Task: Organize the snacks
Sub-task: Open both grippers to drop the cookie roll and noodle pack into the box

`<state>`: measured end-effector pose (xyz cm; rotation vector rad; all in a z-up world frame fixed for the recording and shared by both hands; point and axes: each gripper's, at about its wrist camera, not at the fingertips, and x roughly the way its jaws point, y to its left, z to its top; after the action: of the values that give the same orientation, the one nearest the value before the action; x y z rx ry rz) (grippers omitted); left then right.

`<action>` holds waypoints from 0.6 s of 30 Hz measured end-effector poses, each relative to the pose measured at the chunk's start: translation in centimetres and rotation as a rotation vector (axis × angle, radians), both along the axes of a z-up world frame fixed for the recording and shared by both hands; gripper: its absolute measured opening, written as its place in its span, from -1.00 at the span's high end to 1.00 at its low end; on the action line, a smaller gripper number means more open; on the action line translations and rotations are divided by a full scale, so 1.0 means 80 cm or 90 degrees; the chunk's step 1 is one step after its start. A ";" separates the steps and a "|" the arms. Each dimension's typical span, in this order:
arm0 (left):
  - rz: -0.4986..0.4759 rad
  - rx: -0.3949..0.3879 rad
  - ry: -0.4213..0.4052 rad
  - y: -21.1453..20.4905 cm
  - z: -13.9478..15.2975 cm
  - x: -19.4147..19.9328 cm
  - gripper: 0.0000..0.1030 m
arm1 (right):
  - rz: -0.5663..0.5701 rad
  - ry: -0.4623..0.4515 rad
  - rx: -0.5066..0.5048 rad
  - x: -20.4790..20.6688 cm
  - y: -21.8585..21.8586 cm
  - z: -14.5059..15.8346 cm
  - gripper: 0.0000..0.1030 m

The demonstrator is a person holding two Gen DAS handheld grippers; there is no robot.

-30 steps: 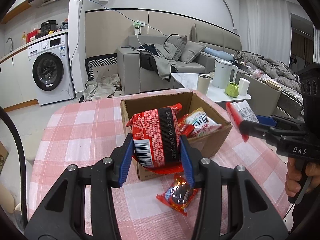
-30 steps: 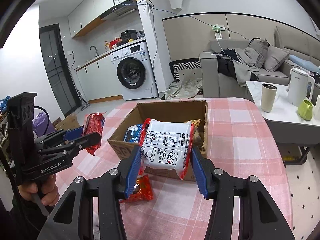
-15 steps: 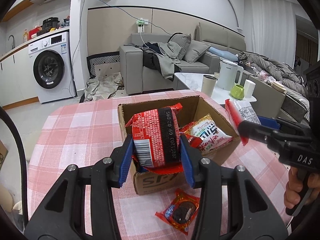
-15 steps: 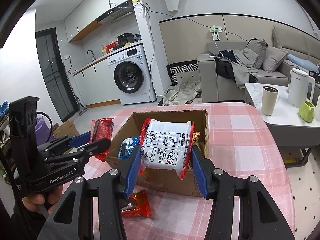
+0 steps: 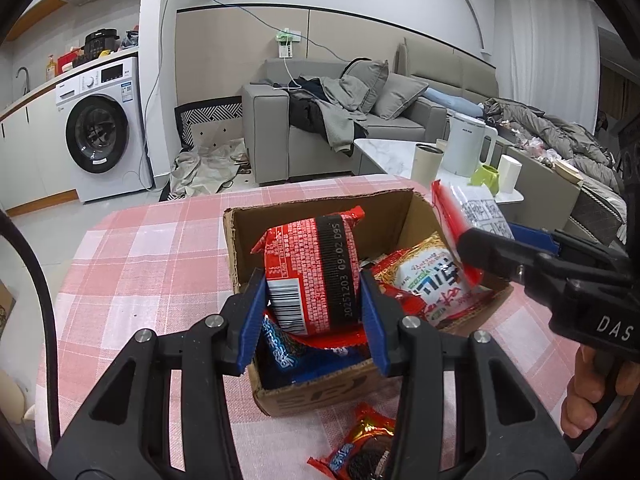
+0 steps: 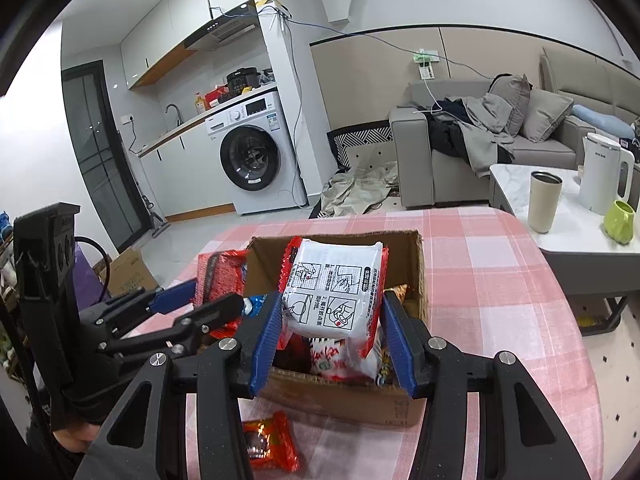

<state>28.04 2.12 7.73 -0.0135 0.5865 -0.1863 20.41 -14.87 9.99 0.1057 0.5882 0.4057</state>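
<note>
My left gripper (image 5: pixel 312 312) is shut on a red noodle packet (image 5: pixel 316 268) and holds it over the near left part of an open cardboard box (image 5: pixel 320 396). My right gripper (image 6: pixel 330 328) is shut on a white noodle packet (image 6: pixel 334 292) with red edges, held over the same box (image 6: pixel 344 400). Inside lie a blue packet (image 5: pixel 280 352) and a white-and-red noodle packet (image 5: pixel 428 280). Each gripper shows in the other's view, the right one (image 5: pixel 464 240) at the box's right side and the left one (image 6: pixel 218 292) at its left.
A small red cookie packet (image 5: pixel 360 452) lies on the pink checked tablecloth (image 5: pixel 140 264) just in front of the box. A hand (image 5: pixel 588 392) grips the right tool's handle. Beyond the table's right edge stands a white side table (image 6: pixel 560 220) with cups and a kettle.
Both grippers have moved forward with their packets, from in front of the box to over its opening. The box now looks nearer and larger in both views.
</note>
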 end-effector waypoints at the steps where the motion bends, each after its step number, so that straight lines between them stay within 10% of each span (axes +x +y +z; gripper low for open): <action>1: 0.001 0.004 -0.001 -0.001 -0.002 0.004 0.19 | -0.001 0.003 0.000 0.003 0.001 -0.001 0.03; 18: -0.001 0.052 -0.001 -0.020 -0.024 0.028 0.15 | 0.005 0.037 -0.001 0.035 0.001 -0.021 -0.04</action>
<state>30.30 0.53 5.79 0.0663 0.5916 -0.1640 23.21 -14.76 8.27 0.1136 0.6471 0.4099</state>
